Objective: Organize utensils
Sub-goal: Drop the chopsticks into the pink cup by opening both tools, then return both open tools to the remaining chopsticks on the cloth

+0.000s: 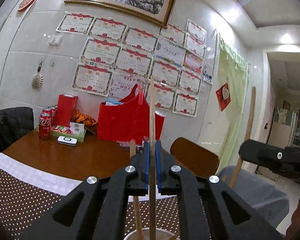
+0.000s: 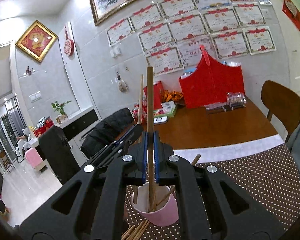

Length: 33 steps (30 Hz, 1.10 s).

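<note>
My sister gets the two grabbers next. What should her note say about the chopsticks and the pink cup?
Left gripper: shut on one chopstick, held upright with its lower end going down into the cup.
Right gripper: shut on another chopstick, upright, its tip inside the pink cup.
The cup stands on the dotted mat.
Done: a few chopsticks already lean in the cup.
Left: let go of both held sticks so they drop in, then pick up the loose chopsticks lying on the mat beside the cup.
</note>
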Available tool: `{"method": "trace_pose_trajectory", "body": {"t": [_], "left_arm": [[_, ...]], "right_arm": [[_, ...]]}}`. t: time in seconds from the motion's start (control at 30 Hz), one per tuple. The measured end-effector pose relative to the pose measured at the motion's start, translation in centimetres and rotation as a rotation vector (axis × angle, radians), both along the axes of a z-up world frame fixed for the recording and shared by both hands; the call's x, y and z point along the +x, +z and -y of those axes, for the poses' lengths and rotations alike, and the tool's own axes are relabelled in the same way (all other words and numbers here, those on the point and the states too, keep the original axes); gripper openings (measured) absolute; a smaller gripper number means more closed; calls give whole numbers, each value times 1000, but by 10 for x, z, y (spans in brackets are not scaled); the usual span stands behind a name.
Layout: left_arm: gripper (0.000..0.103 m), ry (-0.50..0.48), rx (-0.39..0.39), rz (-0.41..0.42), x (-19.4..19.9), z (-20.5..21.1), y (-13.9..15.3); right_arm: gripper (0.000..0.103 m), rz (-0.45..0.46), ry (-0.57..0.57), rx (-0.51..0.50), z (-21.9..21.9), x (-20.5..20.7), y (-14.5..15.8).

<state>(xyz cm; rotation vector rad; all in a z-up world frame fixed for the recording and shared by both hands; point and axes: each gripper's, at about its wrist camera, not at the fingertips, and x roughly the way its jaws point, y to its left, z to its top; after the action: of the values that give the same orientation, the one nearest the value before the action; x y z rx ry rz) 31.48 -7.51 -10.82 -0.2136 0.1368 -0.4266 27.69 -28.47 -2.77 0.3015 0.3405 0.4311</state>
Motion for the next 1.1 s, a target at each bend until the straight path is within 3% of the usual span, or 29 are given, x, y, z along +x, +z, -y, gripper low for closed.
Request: {"method": "trace_pose_trajectory", "body": {"t": [0.23, 0.27, 0.3, 0.33, 0.37, 0.4, 0.47, 0.5, 0.8, 1.1], "left_arm": [[7, 6, 19, -44, -4, -3, -17], [18, 2, 24, -56, -6, -4, -18], [28, 0, 26, -67, -8, -6, -19], [45, 6, 25, -69, -10, -7, -19], [53, 23, 24, -61, -15, -11, -18], [56, 30, 27, -54, -19, -13, -17], [71, 37, 32, -48, -27, -18, -13], [72, 47, 33, -44, -33, -22, -9], [74, 128, 120, -98, -78, -46, 8], [77, 158, 181, -188, -128, -81, 8]], "right_arm": [[7, -66, 17, -37, -8, 12, -14], [8, -91, 25, -31, -7, 15, -16], [18, -110, 28, -24, -7, 17, -17], [35, -122, 23, -14, -4, 18, -18], [85, -123, 16, -5, -2, 18, -17], [97, -101, -9, 14, 3, 13, -15], [97, -52, -44, 34, 11, 3, -7], [97, -46, -46, 45, 15, 2, -4], [97, -47, -107, 59, 22, -11, 10], [97, -117, -101, -17, 1, -65, 6]]}}
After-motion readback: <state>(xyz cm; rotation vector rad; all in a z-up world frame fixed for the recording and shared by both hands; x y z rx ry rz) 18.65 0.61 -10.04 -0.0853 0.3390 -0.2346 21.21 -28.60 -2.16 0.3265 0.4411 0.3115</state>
